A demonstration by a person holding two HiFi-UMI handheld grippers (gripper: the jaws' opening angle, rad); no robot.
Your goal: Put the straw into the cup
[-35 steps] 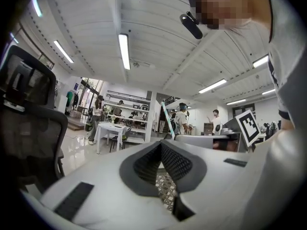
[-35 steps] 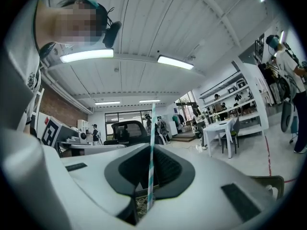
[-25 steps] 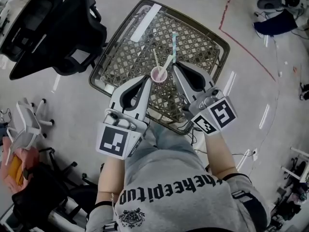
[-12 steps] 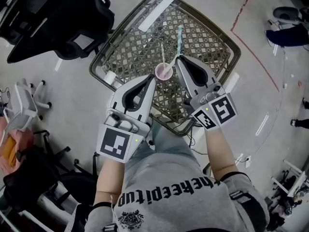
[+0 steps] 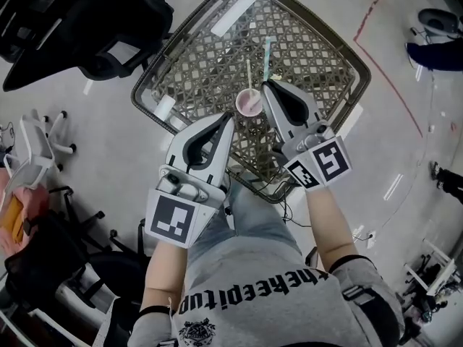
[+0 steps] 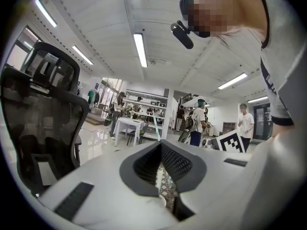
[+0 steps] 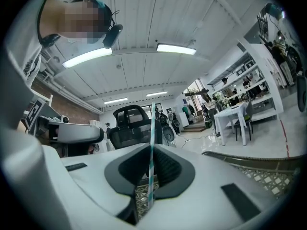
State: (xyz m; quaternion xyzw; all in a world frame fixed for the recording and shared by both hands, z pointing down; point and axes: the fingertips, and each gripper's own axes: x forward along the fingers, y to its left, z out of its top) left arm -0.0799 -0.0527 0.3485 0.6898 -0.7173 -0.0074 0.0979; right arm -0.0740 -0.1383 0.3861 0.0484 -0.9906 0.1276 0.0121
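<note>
The straw (image 5: pixel 267 53), striped teal and white, is pinched near its lower end between the closed jaws of the right gripper (image 5: pixel 266 85) and stands up from them over the table (image 5: pixel 195 71). Its free length reaches away from the person across the woven lattice under the glass top. In the right gripper view the straw (image 7: pixel 151 123) runs straight up through the middle of the right gripper (image 7: pixel 151 147), with a dark pad pressed against it from each side. The cup (image 5: pixel 249 103), small and round with a pinkish inside, stands upright on the table just beside that gripper's tips, on their left, and the held straw is outside it. A thin pale stick (image 5: pixel 249 74) shows just beyond the cup's far rim, and I cannot tell whether it stands in the cup. The left gripper (image 5: pixel 230 119) points toward the cup from the near left, with its tips close to the cup but apart from it. In its own view the left gripper (image 6: pixel 160 145) has its jaws drawn together at the tips with nothing held, and only lattice shows through the slot behind them. A black office chair (image 5: pixel 79 20) stands on the floor to the table's left, and a red tape line (image 5: pixel 383 56) crosses the floor at the right.
</note>
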